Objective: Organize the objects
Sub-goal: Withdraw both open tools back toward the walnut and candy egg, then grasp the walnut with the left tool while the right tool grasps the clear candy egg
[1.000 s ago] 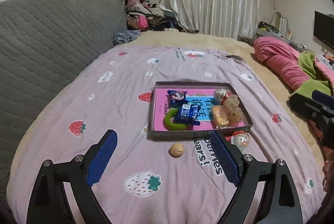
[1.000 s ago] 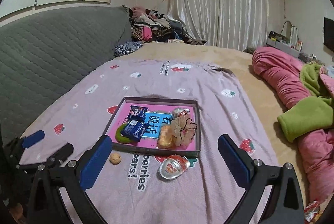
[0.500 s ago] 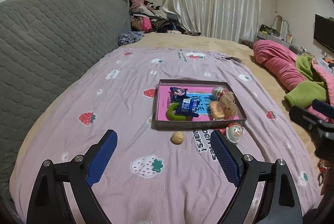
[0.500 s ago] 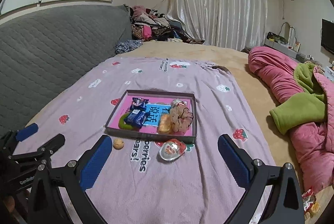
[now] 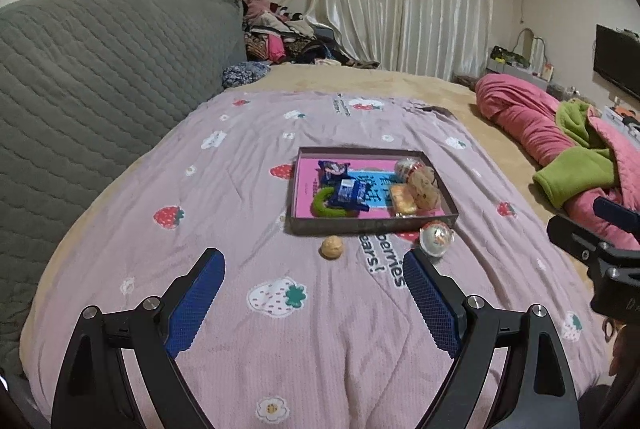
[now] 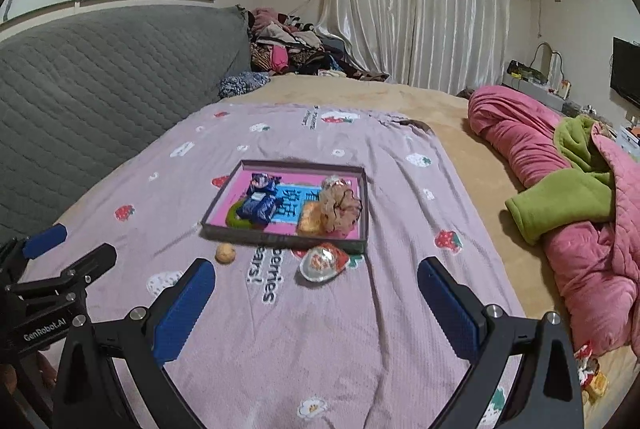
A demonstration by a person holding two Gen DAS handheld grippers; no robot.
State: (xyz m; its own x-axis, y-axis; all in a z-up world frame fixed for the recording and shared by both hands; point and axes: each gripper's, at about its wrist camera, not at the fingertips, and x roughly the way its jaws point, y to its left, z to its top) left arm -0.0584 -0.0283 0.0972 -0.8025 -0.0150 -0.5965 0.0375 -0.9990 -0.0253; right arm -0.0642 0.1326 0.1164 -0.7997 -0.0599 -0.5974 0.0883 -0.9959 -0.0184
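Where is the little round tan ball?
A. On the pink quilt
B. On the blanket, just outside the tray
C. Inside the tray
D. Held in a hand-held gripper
B: the tan ball lies on the strawberry blanket in front of the tray's near wall, touching neither gripper.

Tray (image 5: 372, 223) on bedspread (image 5: 224, 213); walnut-like ball (image 5: 332, 247), wrapped egg (image 5: 437, 238) before it.

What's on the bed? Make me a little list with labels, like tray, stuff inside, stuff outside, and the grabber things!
tray: shallow box on the strawberry blanket
inside: blue snack packets, green ring, scrunchie, yellow packet
outside: small round nut and shiny capsule, both just in front of the tray
left gripper: jaws open, holding nothing
right gripper: jaws open, holding nothing
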